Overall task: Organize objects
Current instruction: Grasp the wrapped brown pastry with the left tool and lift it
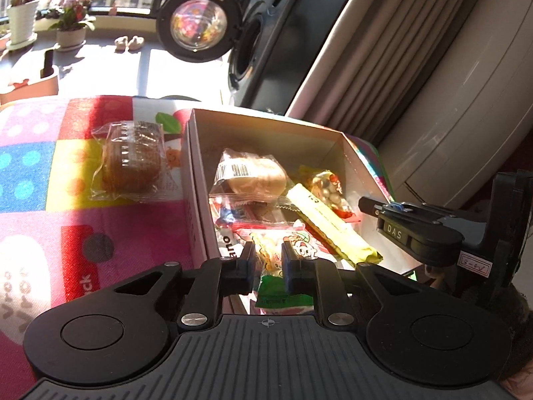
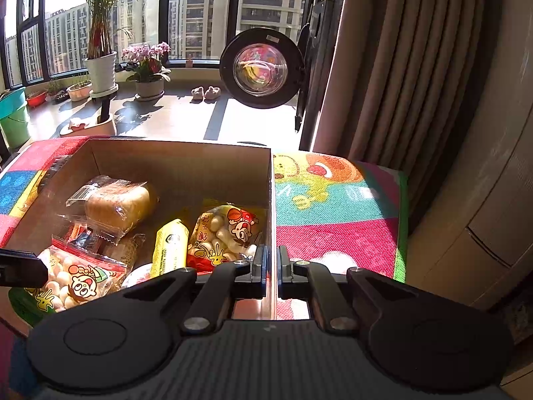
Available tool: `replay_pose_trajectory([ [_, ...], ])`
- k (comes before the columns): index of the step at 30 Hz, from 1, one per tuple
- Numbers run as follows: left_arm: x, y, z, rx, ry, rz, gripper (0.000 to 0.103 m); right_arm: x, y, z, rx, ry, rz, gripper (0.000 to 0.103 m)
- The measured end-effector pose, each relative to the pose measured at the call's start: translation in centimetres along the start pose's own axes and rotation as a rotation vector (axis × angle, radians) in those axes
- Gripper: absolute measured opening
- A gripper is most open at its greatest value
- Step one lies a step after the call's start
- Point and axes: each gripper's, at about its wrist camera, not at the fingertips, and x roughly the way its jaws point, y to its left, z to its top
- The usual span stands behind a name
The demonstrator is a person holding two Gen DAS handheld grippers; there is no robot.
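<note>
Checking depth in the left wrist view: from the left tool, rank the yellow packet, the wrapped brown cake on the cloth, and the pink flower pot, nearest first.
1. Yellow packet, in the box, right of the left tool.
2. Brown cake, on the cloth, left of the box.
3. Flower pot, far left by the window.

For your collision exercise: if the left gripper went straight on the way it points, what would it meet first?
Most likely the cartoon snack bag lying in the cardboard box, right ahead of the left gripper; depth is uncertain.
</note>
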Motion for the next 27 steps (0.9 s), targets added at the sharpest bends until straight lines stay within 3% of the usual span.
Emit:
replay_pose_trajectory([
  [8,-2.1,-0.3,-0.1,0.04,-0.03,0.01,0.018,-0.1,0.0,-0.3,-0.002,0.007,-0.002,0.006],
  [12,-5.0,2.1,1.4,-0.055,-0.144,-0.019,0.018,-0.1,-0.2,-0.4,0.006,0.009,0.007,0.006],
  [17,-5.8,7.1,4.1,-0.193,-0.23,0.083,0.018,-0.2,-0.4,-0.4,0.018,0.008,0.015,0.006],
  [20,-4.2,10.0,5.6,-0.284,-0.203,0.078,0.018,-0.2,-0.4,-0.4,0.019,0.007,0.018,0.007],
  [25,0.7,15.5,7.0,-0.48,-0.107,-0.053,0.018,-0.3,-0.7,-0.5,0.025,0.007,0.032,0.007],
  [27,2.2,16.9,6.9,-0.508,-0.093,-0.031,0.018,-0.3,-0.6,-0.5,0.016,0.006,0.033,0.007],
])
